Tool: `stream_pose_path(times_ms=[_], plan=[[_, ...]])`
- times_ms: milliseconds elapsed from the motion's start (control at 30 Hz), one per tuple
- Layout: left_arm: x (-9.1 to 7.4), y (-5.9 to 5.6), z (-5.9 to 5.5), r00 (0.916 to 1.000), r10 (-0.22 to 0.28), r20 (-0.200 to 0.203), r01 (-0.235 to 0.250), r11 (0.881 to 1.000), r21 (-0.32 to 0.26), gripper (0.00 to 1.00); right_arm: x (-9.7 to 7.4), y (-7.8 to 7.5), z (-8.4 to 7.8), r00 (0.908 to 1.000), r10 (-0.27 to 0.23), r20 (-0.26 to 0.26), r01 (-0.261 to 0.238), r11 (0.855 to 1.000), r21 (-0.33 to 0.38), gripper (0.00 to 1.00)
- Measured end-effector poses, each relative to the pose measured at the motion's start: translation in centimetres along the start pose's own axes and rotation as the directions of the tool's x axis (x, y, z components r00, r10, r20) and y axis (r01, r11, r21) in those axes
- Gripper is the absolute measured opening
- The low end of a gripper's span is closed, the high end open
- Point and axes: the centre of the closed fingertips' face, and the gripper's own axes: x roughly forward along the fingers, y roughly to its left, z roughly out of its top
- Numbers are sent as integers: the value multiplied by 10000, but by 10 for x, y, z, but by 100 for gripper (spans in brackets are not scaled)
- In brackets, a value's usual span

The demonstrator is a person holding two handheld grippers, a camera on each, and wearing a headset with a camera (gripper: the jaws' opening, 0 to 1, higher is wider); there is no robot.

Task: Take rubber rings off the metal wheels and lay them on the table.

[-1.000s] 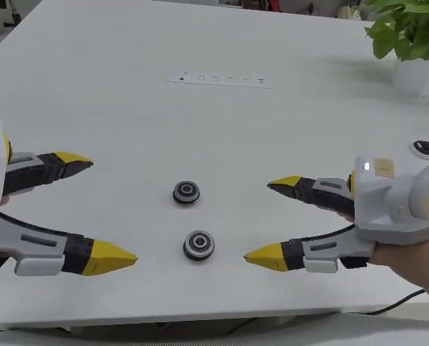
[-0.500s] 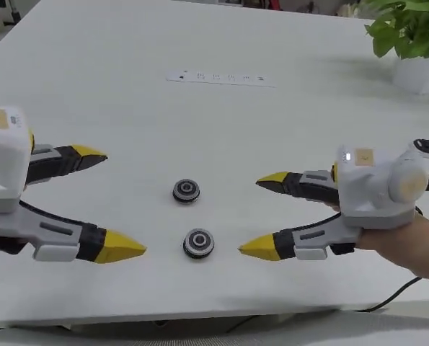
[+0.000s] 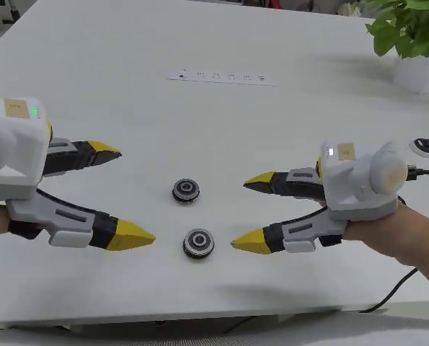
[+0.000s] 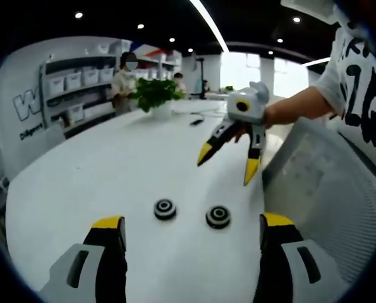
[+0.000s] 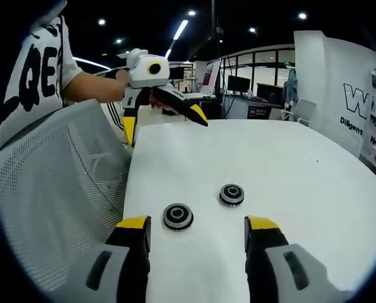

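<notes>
While right gripper (image 3: 238, 213) gapes, near wheel (image 3: 199, 244) untouched

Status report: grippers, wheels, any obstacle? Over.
Left gripper, right gripper open, empty. Near wheel, far wheel on table, rubber rings on. Nothing between.

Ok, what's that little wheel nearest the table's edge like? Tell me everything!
The near wheel is small and round: a black rubber ring around a silvery metal rim and dark hub. It lies flat on the white table, apart from the other wheel. The open left gripper and right gripper flank it without touching.
</notes>
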Motion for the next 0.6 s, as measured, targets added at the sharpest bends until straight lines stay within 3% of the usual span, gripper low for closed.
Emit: stream_pose_path(times_ms=[433, 600], plan=[[17, -6, 0, 9975, -650, -275, 652, 9978, 92, 82, 14, 1, -6, 9981, 521, -332, -526, 9985, -129, 49], [26, -9, -5, 9950, -834, -556, 852, 9959, 300, 81, 17, 3, -8, 9971, 684, -344, -686, 9976, -50, 48]])
